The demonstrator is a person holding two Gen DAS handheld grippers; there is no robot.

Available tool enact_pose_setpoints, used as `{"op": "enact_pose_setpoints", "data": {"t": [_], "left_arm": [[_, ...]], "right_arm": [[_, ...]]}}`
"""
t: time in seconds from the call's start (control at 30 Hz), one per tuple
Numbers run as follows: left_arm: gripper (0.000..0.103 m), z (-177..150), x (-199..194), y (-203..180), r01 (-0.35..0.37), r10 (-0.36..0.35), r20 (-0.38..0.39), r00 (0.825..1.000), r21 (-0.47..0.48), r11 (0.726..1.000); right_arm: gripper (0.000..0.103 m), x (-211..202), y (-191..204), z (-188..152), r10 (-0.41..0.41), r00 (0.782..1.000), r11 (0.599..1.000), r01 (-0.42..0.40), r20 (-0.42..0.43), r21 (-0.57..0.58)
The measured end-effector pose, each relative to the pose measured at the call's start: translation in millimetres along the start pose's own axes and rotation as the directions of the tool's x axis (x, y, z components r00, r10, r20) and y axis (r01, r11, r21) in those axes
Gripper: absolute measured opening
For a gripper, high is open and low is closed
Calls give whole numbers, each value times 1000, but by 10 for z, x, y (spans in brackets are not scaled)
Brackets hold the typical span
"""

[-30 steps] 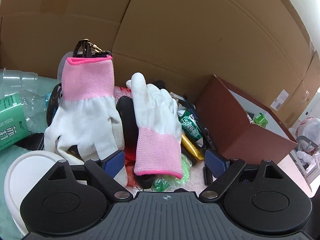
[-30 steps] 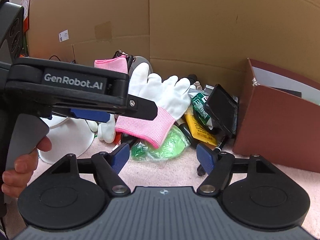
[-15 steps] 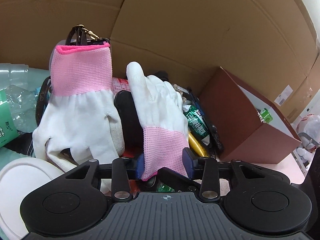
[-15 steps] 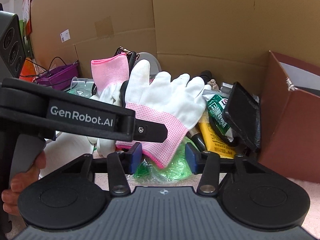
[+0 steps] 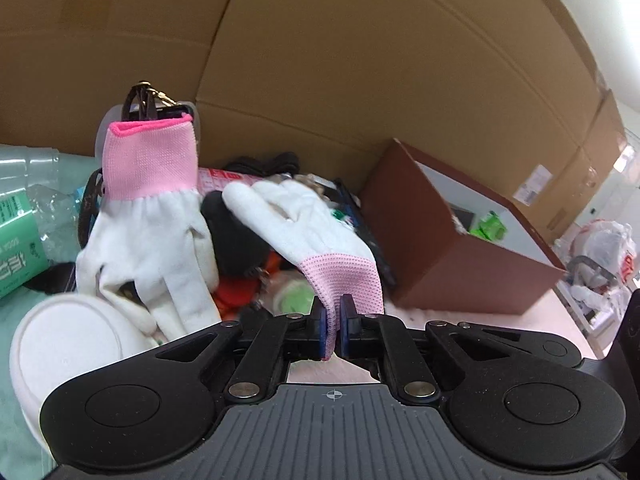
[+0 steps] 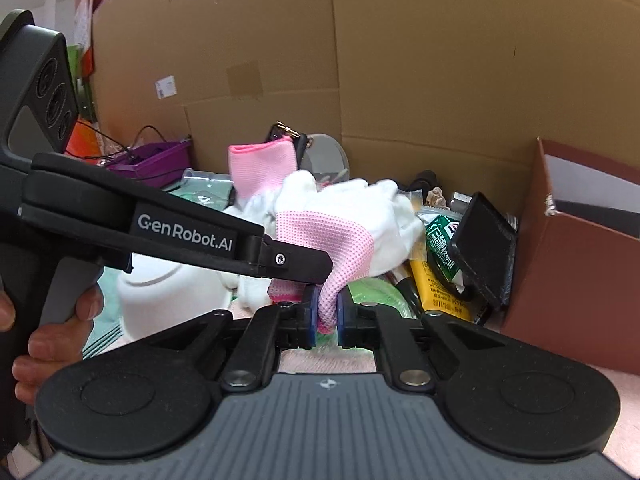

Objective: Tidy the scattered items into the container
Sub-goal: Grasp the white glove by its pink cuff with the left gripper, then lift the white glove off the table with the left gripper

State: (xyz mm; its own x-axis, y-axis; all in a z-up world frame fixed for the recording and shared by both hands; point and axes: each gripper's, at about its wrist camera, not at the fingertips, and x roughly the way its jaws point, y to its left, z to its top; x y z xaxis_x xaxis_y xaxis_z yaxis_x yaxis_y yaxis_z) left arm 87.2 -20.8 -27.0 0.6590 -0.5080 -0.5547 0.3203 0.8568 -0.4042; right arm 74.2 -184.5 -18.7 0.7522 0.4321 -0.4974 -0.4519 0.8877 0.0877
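Observation:
A white glove with a pink cuff (image 5: 316, 236) lies lifted off the pile of clutter; it also shows in the right wrist view (image 6: 336, 228). My left gripper (image 5: 332, 328) is shut on its pink cuff. My right gripper (image 6: 326, 316) is shut on the same cuff from the other side. The left gripper's body crosses the right wrist view (image 6: 168, 232). A second white glove with a pink cuff (image 5: 148, 216) stands up at the left of the pile. The brown open box (image 5: 452, 248) stands at the right, also in the right wrist view (image 6: 568, 272).
The pile holds a white bowl (image 5: 68, 344), a green-labelled plastic bottle (image 5: 20, 236), a yellow pack (image 6: 436, 284), a green sachet (image 6: 440, 248) and a black flat case (image 6: 484, 248). Cardboard walls (image 5: 360, 80) close off the back. A purple tray (image 6: 156, 160) sits far left.
Both grippers have closed fully on the glove's pink cuff. The glove has been pulled up and toward me, and its fingers have tipped over to the back.

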Motion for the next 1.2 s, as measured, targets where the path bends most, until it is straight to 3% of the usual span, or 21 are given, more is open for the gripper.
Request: {"op": "enact_pose_setpoints", "data": {"t": [0.33,0.47,0.53,0.57,0.6,0.7,0.8,0.87,1.2], "left_arm": [[13,-630,-222,-256,62,-62,-121,991,-2,998],[26,-820,-191,-267,79,-85,-184,979,-39,996],[27,-876,-180,-276,70,-76,-191,979,-41,997],[32,-883,-175,-275,61,-68,-191,979,-43,997],[45,-882,-179,-268,55,-63,-189,980,-46,997],[65,-861,-219,-246,40,-49,-167,985,-56,998],[74,-810,-243,-209,21,-30,-145,989,-65,998],[74,-774,-214,-173,18,-29,-146,989,-74,997],[73,-628,24,-170,28,-36,-159,987,-54,998]], "right_arm": [[11,-635,141,-414,40,996,999,-38,-79,20],[11,-753,187,-637,37,990,999,-33,-133,36],[14,-776,178,-721,39,987,998,-30,-155,59],[16,-776,177,-750,39,986,997,-28,-165,67],[16,-776,180,-775,35,984,997,-23,-174,70],[20,-812,175,-795,31,986,996,-17,-161,88],[44,-849,156,-783,21,990,996,-8,-141,91],[52,-861,154,-770,9,992,997,1,-125,82],[54,-649,-8,-658,-35,994,988,50,-103,149]]}}
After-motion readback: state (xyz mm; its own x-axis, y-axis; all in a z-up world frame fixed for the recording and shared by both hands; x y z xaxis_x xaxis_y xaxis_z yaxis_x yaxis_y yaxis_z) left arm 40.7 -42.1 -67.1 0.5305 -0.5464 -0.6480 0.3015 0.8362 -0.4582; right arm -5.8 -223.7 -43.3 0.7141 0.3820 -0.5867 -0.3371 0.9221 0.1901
